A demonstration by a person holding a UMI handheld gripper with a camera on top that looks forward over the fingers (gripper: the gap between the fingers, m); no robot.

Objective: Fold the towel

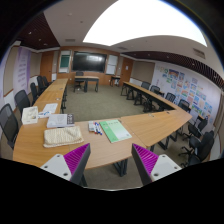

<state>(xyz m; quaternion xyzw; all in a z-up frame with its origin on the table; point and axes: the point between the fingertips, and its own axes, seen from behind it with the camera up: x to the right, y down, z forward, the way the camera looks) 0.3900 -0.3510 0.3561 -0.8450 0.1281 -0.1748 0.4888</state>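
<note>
A pale, checked towel [62, 135] lies folded flat on the wooden table [150, 128], near its front edge and ahead and to the left of my left finger. My gripper [111, 153] is open and empty. Its two magenta pads [79, 162] stand wide apart, held back from the table and above its near edge. Nothing is between the fingers.
A green-and-white booklet [115, 130] lies on the table just beyond the fingers. Papers [30, 115] and a small stack [58, 120] lie further left. Black chairs [9, 122] line the U-shaped tables. Carpeted floor [100, 102] fills the middle, and a screen [88, 61] hangs on the far wall.
</note>
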